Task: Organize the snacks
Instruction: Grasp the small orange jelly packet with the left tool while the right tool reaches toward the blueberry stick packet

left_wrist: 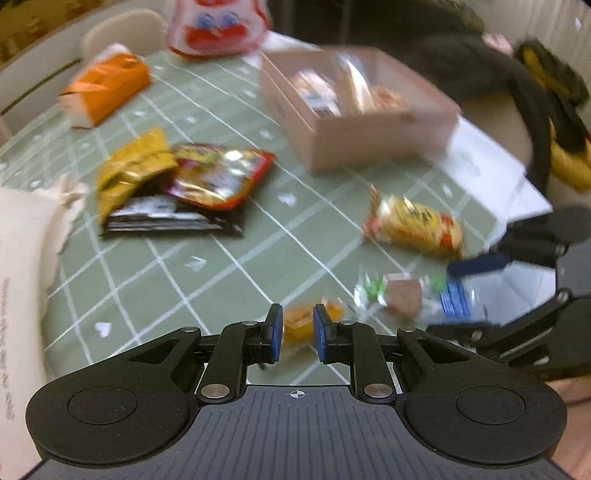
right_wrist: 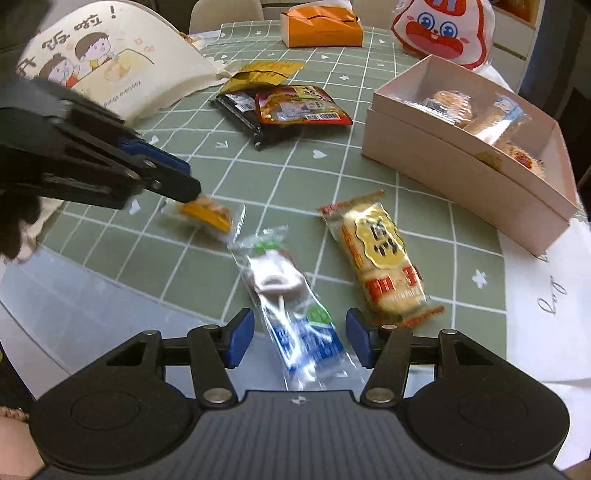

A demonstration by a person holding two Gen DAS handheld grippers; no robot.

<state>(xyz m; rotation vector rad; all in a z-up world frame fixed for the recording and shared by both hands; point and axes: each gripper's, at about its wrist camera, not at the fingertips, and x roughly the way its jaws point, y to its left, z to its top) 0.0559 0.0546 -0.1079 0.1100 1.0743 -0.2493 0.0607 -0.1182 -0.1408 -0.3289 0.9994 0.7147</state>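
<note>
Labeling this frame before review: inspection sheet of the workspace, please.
Surface: table with green grid cloth.
Job's things: pink box open, snacks inside; yellow pack and lollipop loose on the cloth; pile of packets behind.
Clutter: tissue pack, bunny bag, tote.
Grippers: left gripper shut on small orange snack; right gripper open, jaws astride the lollipop wrapper.
Cables: nothing seen.
Surroundings: chair behind the table; white sheet under the box.

Two close, downward wrist views
</note>
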